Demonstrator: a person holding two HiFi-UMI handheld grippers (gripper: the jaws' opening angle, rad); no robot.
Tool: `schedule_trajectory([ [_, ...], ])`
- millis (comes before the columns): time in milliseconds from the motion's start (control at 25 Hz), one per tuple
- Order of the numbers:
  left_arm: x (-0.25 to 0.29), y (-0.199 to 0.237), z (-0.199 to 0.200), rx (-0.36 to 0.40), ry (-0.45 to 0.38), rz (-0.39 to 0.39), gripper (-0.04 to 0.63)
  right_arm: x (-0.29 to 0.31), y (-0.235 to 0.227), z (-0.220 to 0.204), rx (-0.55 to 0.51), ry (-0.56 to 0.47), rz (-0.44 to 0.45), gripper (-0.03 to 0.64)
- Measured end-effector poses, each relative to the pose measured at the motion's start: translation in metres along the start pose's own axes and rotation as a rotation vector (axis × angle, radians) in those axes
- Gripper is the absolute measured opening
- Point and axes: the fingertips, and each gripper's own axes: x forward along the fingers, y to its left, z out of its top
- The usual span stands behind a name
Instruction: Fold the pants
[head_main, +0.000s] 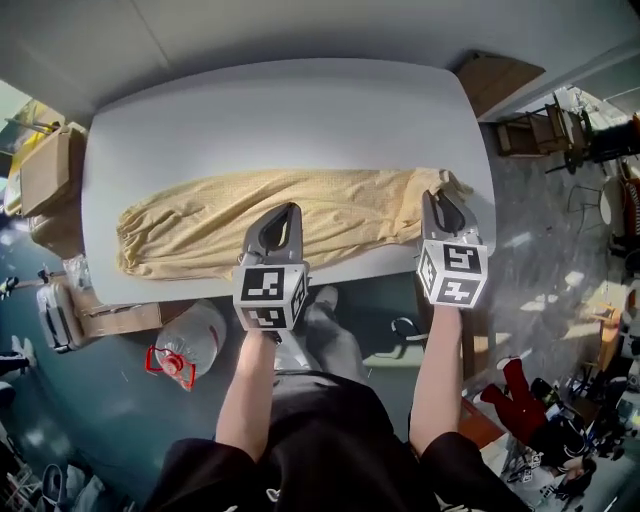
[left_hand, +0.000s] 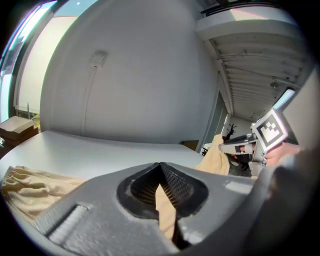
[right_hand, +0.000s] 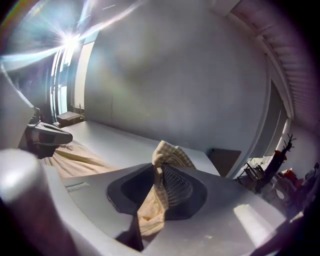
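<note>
Pale yellow checked pants (head_main: 270, 220) lie stretched left to right along the near half of the white table (head_main: 270, 110). My left gripper (head_main: 287, 212) is shut on their near edge around the middle; in the left gripper view a strip of the pants (left_hand: 165, 207) is pinched between the jaws. My right gripper (head_main: 445, 197) is shut on the pants' right end, lifted a little off the table. In the right gripper view the pants (right_hand: 155, 200) bunch up through the closed jaws of the right gripper (right_hand: 159, 167). The gathered left end (head_main: 135, 240) rests on the table.
A cardboard box (head_main: 45, 170) stands left of the table, and a clear water jug with a red handle (head_main: 185, 345) sits on the floor below its near edge. Chairs and clutter (head_main: 560, 130) fill the right side. The far half of the table shows bare white top.
</note>
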Motion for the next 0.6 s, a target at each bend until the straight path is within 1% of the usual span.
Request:
schedule_trajectory([
  [120,-0.020,0.031,0.000,-0.017,-0.008,0.038,0.005,0.005,0.046,0.019,-0.070,-0.012,0.052,0.064],
  [200,-0.033,0.049,0.003,-0.029,-0.016,0.058,0.005,0.008,0.081,0.028,-0.135,-0.011,0.094,0.064],
  [320,-0.047,0.071,0.004,-0.043,-0.024,0.080,0.005,0.012,0.144,0.031,-0.284,0.006,0.184,0.065],
  [440,-0.058,0.091,-0.001,-0.063,-0.028,0.096,0.005,0.016,0.213,0.012,-0.474,0.052,0.286,0.066],
  [600,-0.069,0.109,-0.007,-0.076,-0.034,0.112,0.005,0.021,0.281,-0.042,-0.698,0.174,0.399,0.066],
])
